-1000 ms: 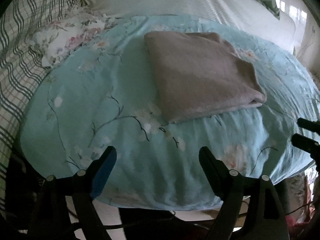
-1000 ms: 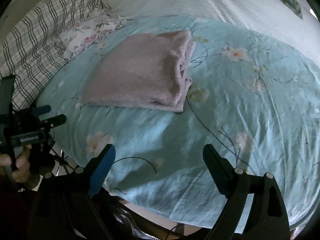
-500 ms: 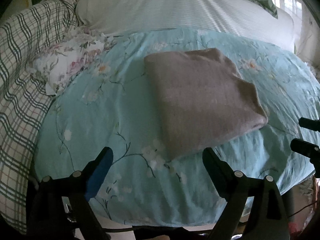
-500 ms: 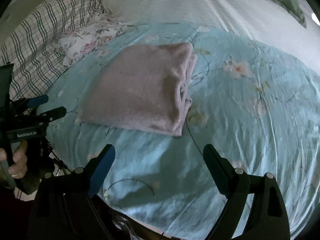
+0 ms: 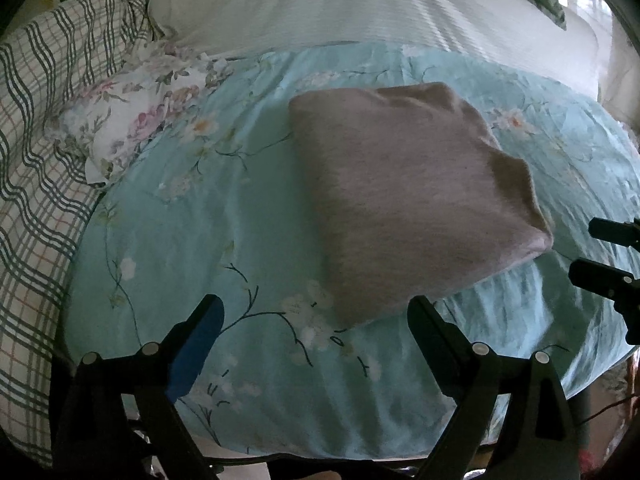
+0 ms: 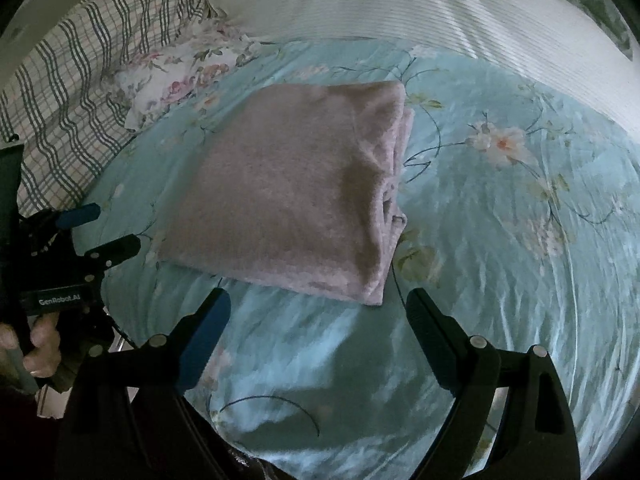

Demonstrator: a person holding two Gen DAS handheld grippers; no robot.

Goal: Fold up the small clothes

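A bedroom in a home: a bed spread with a pale turquoise cover printed with blossoms and dark twigs [image 5: 192, 240], a white ribbed quilt [image 5: 360, 4] behind it, a green-and-white checked blanket [image 5: 36, 128] bunched at the left, and a white floral pillowcase [image 5: 124, 120] beside it.

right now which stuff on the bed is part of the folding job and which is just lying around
Part of the job:
- folded grey-pink garment, flat on the teal floral sheet
- left gripper, jaws open, empty
- right gripper, jaws open, empty

Just lying about:
- white floral cloth, crumpled at the sheet's edge
- plaid blanket
- white striped pillow
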